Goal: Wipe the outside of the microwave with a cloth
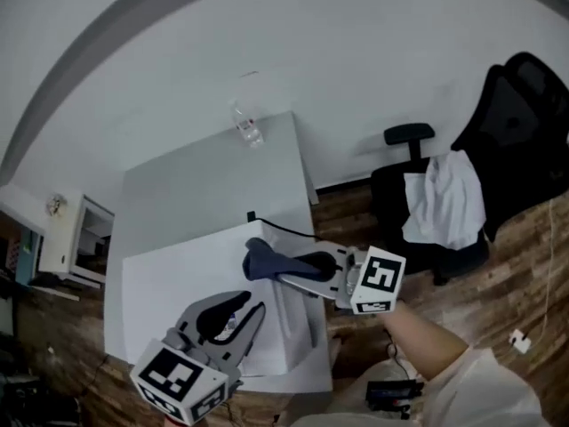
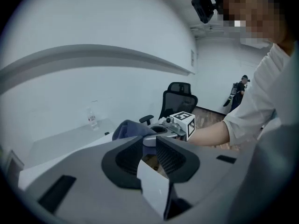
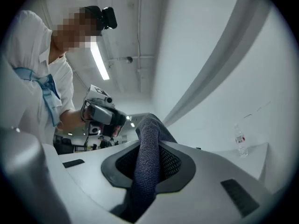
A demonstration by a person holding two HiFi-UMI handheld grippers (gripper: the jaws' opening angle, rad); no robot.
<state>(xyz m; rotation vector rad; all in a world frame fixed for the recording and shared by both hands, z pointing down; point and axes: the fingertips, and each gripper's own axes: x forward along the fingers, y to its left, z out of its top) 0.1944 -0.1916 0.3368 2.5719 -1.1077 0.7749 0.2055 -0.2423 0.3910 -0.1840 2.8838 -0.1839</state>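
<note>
The white microwave (image 1: 178, 283) stands on a grey table (image 1: 213, 185) below me. My right gripper (image 1: 263, 267) hovers over its top near the right side, shut on a dark blue cloth (image 1: 260, 258). In the right gripper view the cloth (image 3: 147, 157) runs up between the two pads and bunches past their tips. My left gripper (image 1: 252, 311) is over the microwave's front right part, just below the right one, and stands open with nothing gripped. The left gripper view looks past its own jaws (image 2: 148, 154) at the cloth (image 2: 127, 128) and the right gripper (image 2: 163, 130).
A clear water bottle (image 1: 248, 128) stands at the table's far edge by the wall. A black office chair (image 1: 498, 149) with a white garment (image 1: 443, 198) draped on it is at the right on the wood floor. A small white cabinet (image 1: 76, 243) sits at the left.
</note>
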